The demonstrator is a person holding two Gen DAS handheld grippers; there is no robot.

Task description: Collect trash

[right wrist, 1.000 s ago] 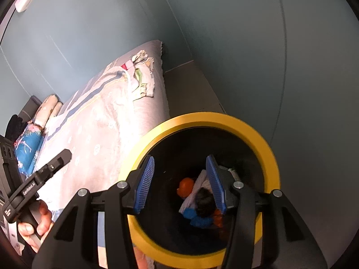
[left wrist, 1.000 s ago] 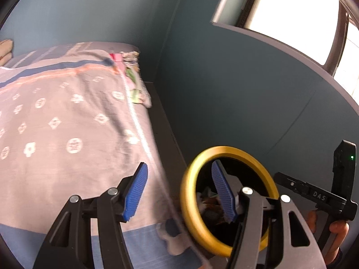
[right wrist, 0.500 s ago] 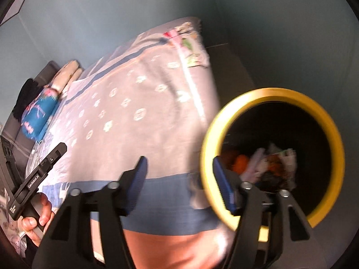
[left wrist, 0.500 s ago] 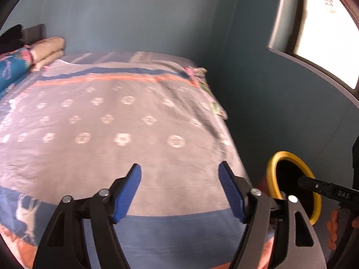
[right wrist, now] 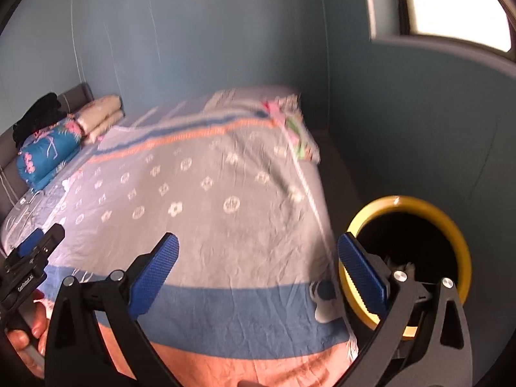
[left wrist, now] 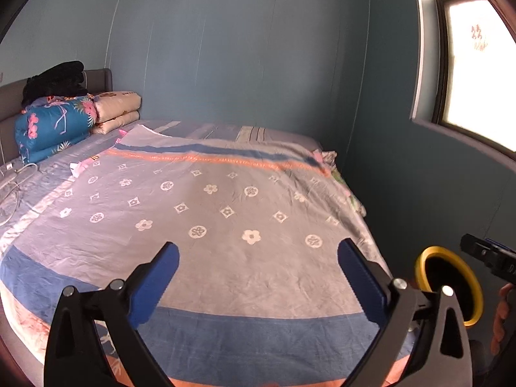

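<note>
My left gripper point(left wrist: 258, 277) hangs over the near end of the bed point(left wrist: 225, 213), its jaws just spread as wide as they go, with nothing between the blue pads but the sight of the bedspread below. My right gripper point(right wrist: 258, 277) is the same: jaws just opened fully, empty, pointing down over the near right corner of the bed point(right wrist: 206, 193).

The trash bin point(right wrist: 451, 235), black inside with a yellow rim, stands on the floor just beside the bed's near right corner, between the bed and the blue wall. From the right wrist view its mouth sits behind my right-hand finger, and a few pale scraps show at the bottom, too dim to identify. From the left wrist view the bin point(left wrist: 425, 258) is smaller, at the right edge past my right-hand finger.

The bedspread is grey with white flower motifs, a blue band and an orange band near me, and blue and orange stripes at the far end. At the far left, against the headboard, lie a folded blue floral quilt point(left wrist: 51, 125), a beige folded blanket point(left wrist: 119, 109) and a dark garment point(left wrist: 54, 80) on top. A pale cable point(left wrist: 19, 174) lies at the left edge of the bed. A bright window point(left wrist: 477, 74) is in the wall to the right.
</note>
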